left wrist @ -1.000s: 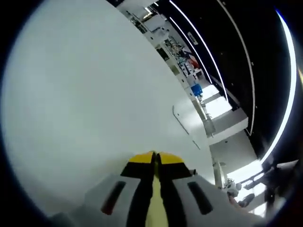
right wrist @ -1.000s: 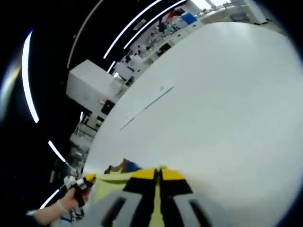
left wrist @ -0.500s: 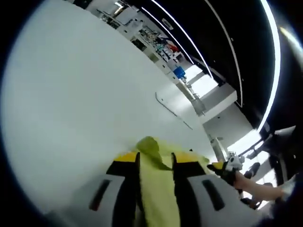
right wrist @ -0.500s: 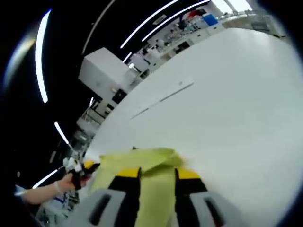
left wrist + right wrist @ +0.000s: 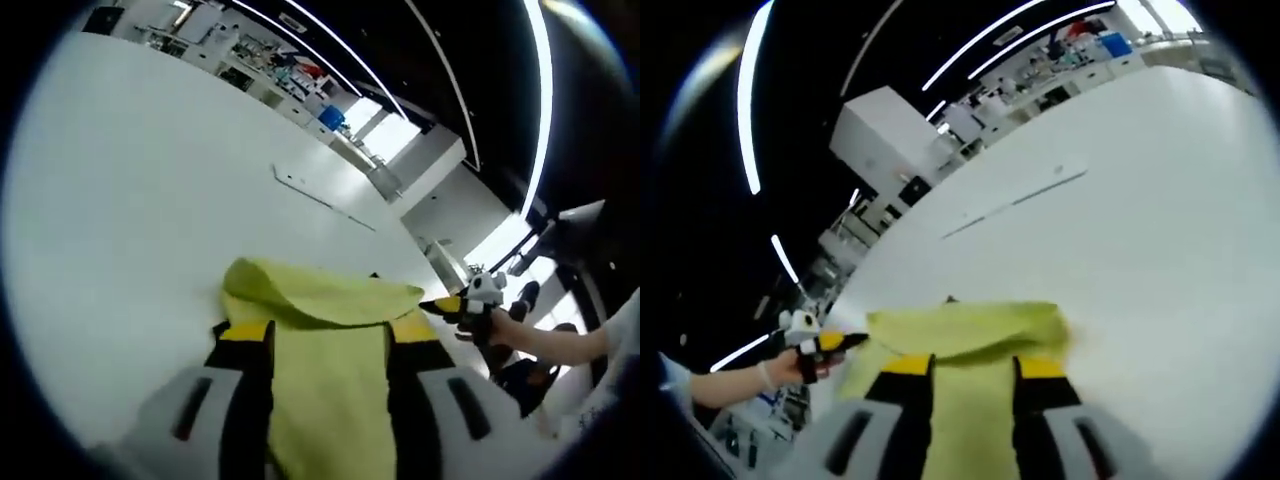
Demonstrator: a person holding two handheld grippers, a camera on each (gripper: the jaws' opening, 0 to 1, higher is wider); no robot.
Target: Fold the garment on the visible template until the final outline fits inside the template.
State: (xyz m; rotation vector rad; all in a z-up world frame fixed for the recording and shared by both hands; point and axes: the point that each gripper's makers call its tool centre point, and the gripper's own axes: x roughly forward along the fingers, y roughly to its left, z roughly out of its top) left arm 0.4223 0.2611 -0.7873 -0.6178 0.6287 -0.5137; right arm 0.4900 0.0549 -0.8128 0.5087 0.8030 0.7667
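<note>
A yellow-green garment [image 5: 318, 298] lies in a loose fold on the white table [image 5: 130, 200], just past my left gripper [image 5: 328, 335]. Its jaws stand wide apart, and the cloth runs between them without being pinched. In the right gripper view the same garment [image 5: 970, 325] lies in front of my right gripper [image 5: 973, 367], whose jaws are also spread with the cloth between them. A thin template line [image 5: 322, 201] is marked on the table further out, and it appears again as the template line [image 5: 1018, 199] in the right gripper view.
The right gripper [image 5: 462, 305], held by a hand [image 5: 515, 328], enters the left gripper view from the right. The left gripper [image 5: 826, 342] and a hand [image 5: 780, 370] show at the left of the right gripper view. Lab benches and shelves [image 5: 1040, 75] stand beyond the table's far edge.
Both grippers were shut a second ago and have opened wide. The yellow-green cloth now spreads out ahead of the jaws, and both cameras have tilted, which shifts the table in view.
</note>
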